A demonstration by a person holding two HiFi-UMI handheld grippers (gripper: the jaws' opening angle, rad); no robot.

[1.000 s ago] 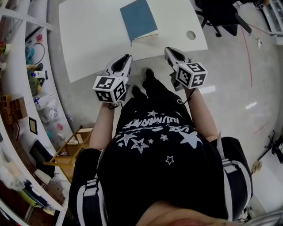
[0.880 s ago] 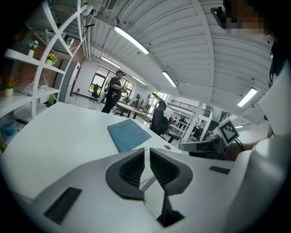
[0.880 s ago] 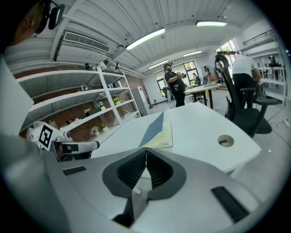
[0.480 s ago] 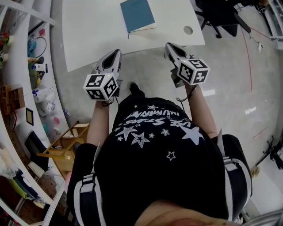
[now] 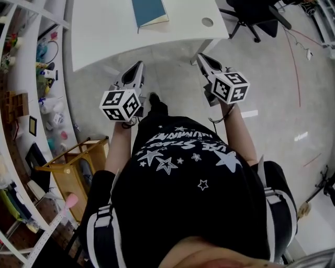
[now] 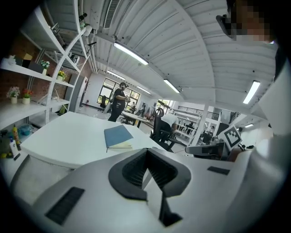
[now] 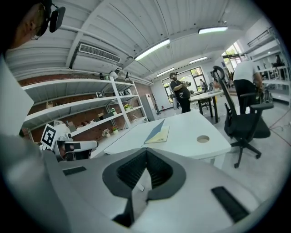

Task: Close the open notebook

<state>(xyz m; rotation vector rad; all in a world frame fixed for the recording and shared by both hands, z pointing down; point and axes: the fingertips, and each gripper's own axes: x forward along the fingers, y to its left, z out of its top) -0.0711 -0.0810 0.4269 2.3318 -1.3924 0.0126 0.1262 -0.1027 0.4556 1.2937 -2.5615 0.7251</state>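
Observation:
The notebook [image 5: 149,11] lies closed on the white table [image 5: 104,36], blue cover up, its pages' edge toward me. It also shows in the left gripper view as the notebook [image 6: 117,135] and in the right gripper view as the notebook [image 7: 159,133]. My left gripper [image 5: 138,65] hangs over the floor, well short of the table's edge, jaws shut and empty. My right gripper [image 5: 202,56] is level with it on the right, also shut on nothing. Both point toward the table. In their own views, the left gripper [image 6: 146,152] and right gripper [image 7: 146,154] show pads pressed together.
A round cable hole [image 5: 208,22] sits near the table's right corner. A black office chair [image 5: 251,10] stands beyond it. White shelves [image 5: 31,78] with small items curve along the left, a wooden stool [image 5: 73,167] beside them. A person [image 6: 119,101] stands far behind the table.
Both grippers have drawn back from the table's edge to above the bare floor. The table and notebook have slid toward the top of the head view.

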